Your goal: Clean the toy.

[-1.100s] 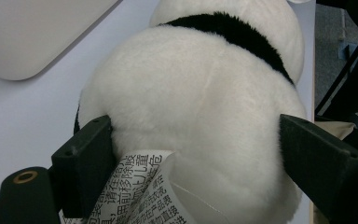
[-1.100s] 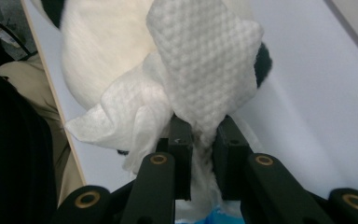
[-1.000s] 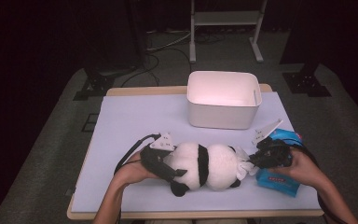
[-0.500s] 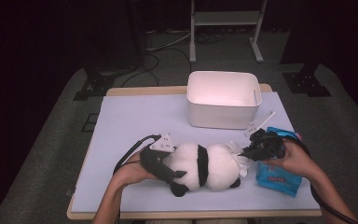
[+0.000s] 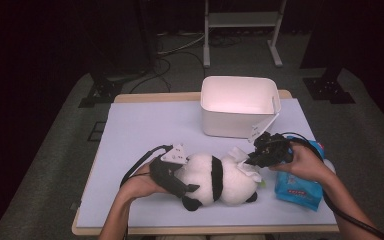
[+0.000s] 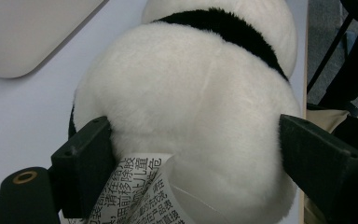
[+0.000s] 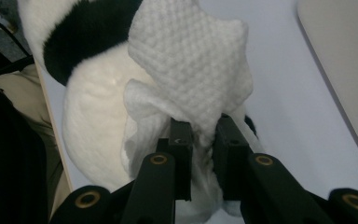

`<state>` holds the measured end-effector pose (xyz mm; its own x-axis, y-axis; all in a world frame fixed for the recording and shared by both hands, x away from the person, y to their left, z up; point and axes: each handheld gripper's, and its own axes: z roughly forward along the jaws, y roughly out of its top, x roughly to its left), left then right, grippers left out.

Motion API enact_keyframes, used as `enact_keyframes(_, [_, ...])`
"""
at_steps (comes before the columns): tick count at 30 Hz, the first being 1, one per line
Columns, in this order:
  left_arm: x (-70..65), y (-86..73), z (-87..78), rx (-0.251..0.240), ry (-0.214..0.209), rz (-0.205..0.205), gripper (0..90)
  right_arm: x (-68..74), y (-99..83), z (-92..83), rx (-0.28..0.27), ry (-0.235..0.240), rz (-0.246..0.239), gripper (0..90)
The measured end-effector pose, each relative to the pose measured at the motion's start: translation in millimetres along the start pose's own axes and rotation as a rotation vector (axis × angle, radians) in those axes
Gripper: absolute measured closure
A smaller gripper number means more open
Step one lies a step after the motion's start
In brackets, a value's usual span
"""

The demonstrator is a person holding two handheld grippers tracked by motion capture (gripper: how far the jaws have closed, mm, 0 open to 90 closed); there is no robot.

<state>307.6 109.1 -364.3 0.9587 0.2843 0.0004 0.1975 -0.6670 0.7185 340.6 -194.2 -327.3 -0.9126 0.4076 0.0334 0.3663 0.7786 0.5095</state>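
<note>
I see the fluffy black-and-white plush panda (image 5: 220,180) lying near the table's (image 5: 145,125) front edge — my left gripper (image 6: 191,154) clamped around its body, my right gripper (image 7: 203,140) pinching a white textured wipe (image 7: 191,65) against it.

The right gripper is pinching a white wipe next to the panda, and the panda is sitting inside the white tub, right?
Not quite. The toy panda lies on the table, in front of the white tub, not inside it; the high view shows this. The rest holds: the right gripper is pinching the white wipe beside the panda.
</note>
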Motion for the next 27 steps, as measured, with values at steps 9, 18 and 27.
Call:
enact_keyframes(9, [-2.6, 0.7, -2.3, 0.008, -0.014, 0.013, 13.6, 14.0, 28.6, 14.6, 0.004, 0.043, -0.068, 78.4])
enact_keyframes(18, [-0.5, 2.9, -10.4, -0.037, -0.037, -0.028, 9.0, 32.6, 40.3, 26.6, 0.012, 0.074, -0.109, 78.6])
enact_keyframes(27, [-3.8, 7.8, -4.1, -0.051, -0.023, -0.017, 10.7, 35.3, 27.2, 23.7, -0.012, 0.101, -0.095, 78.9])
